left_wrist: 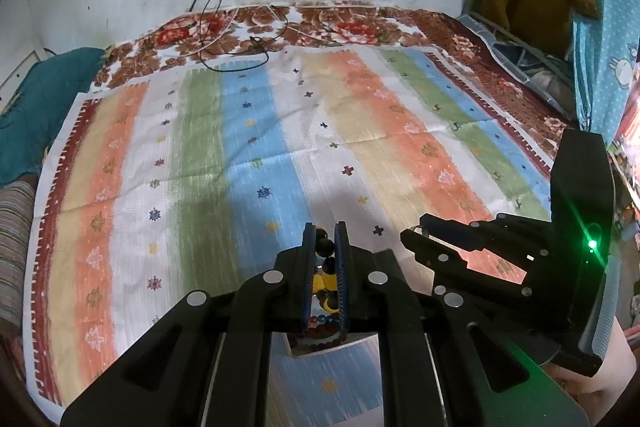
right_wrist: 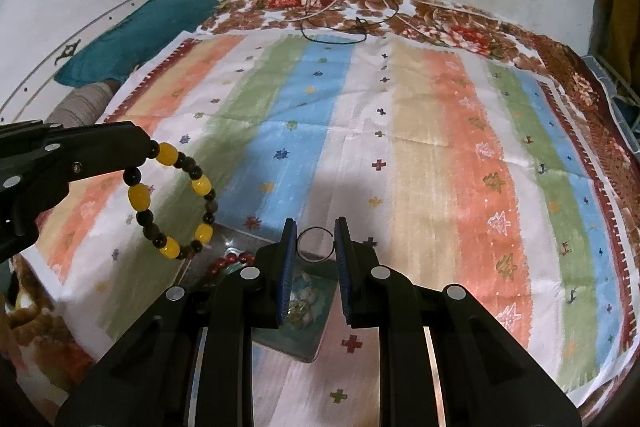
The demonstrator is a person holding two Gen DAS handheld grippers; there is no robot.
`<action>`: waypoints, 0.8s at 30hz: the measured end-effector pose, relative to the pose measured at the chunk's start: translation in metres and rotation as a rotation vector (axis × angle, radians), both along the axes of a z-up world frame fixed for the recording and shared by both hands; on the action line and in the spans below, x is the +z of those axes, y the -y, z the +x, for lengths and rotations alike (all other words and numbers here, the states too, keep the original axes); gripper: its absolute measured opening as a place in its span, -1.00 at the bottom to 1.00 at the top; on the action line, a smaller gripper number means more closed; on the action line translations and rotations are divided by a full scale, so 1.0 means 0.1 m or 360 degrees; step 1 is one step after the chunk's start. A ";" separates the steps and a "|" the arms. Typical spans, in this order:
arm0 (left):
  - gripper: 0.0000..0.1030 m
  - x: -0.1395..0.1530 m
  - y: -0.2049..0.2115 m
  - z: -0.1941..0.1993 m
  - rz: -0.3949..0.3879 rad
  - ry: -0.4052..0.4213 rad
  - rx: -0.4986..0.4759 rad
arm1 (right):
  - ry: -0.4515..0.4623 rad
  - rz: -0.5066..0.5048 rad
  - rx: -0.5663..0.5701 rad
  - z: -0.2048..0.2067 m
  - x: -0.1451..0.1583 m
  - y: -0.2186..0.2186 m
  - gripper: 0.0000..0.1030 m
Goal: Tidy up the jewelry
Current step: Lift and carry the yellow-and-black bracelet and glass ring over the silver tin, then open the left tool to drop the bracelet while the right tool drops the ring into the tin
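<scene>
Your left tongs point(right_wrist: 150, 151) pinch the bracelet point(right_wrist: 173, 201); right tongs point(right_wrist: 315, 247) pinch the ring point(right_wrist: 316, 245); the tray point(right_wrist: 294, 341) lies just below both.

The left gripper point(left_wrist: 325, 241) points steeply down, its jaws clamped on a bead bracelet point(right_wrist: 172, 203) that hangs free below them. The right gripper point(right_wrist: 316, 243) tilts down likewise, its jaws pinched on a thin wire ring point(right_wrist: 316, 245). In the left wrist view the right gripper sits at 3 o'clock, beside the left.
</scene>
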State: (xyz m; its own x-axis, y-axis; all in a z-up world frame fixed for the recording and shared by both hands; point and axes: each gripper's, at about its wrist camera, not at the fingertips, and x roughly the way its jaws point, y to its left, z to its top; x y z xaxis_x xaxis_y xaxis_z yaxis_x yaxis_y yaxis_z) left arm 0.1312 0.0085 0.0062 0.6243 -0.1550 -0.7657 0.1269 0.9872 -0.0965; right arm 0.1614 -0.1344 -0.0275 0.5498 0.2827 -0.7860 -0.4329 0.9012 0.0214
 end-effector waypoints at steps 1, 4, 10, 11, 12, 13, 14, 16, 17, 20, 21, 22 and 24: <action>-0.82 0.00 0.00 0.01 0.0001 -0.0001 0.0002 | -0.0002 0.0001 0.0004 -0.02 0.00 0.00 -0.61; -0.82 0.00 0.01 -0.03 0.0001 0.0007 0.0008 | -0.0016 0.0003 0.0020 -0.06 -0.02 -0.01 -0.61; -0.82 -0.03 0.01 -0.06 0.0000 -0.0020 0.0028 | -0.0053 -0.0006 0.0071 -0.10 -0.07 -0.07 -0.61; -0.81 -0.04 0.00 -0.05 0.0002 -0.0028 0.0048 | -0.0070 -0.0017 0.0079 -0.10 -0.08 -0.08 -0.49; -0.80 -0.04 -0.03 -0.05 0.0001 -0.0028 0.0067 | -0.0075 -0.0022 0.0079 -0.10 -0.09 -0.09 -0.23; -0.80 -0.04 -0.06 -0.03 -0.0009 -0.0030 0.0086 | -0.0071 -0.0023 0.0071 -0.11 -0.08 -0.08 -0.13; -0.75 -0.03 -0.10 -0.03 -0.0035 -0.0038 0.0105 | -0.0062 -0.0024 0.0065 -0.11 -0.07 -0.07 -0.11; -0.60 -0.04 -0.15 -0.03 -0.0069 -0.0050 0.0120 | -0.0050 -0.0030 0.0054 -0.13 -0.05 -0.05 -0.11; -0.56 -0.04 -0.17 -0.05 -0.0071 -0.0054 0.0125 | -0.0045 -0.0036 0.0050 -0.15 -0.05 -0.04 -0.11; -0.41 -0.05 -0.18 -0.13 -0.0067 -0.0056 0.0116 | -0.0009 -0.0075 0.0043 -0.21 -0.03 0.00 -0.10; -0.33 -0.05 -0.19 -0.15 -0.0066 -0.0053 0.0112 | -0.0004 -0.0075 0.0042 -0.22 -0.03 0.02 -0.03; -0.29 -0.04 -0.19 -0.19 -0.0063 -0.0048 0.0108 | 0.0002 -0.0067 0.0044 -0.25 -0.02 0.04 0.00; -0.10 -0.04 -0.18 -0.25 -0.0058 -0.0039 0.0097 | 0.0012 -0.0050 0.0044 -0.28 0.01 0.08 0.06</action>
State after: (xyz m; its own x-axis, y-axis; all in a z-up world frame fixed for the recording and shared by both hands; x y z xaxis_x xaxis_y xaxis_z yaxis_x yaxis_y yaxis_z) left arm 0.1062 0.0270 0.0020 0.6144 -0.1454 -0.7755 0.0640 0.9888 -0.1347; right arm 0.1333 -0.1420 -0.0269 0.5480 0.2731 -0.7907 -0.4576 0.8891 -0.0100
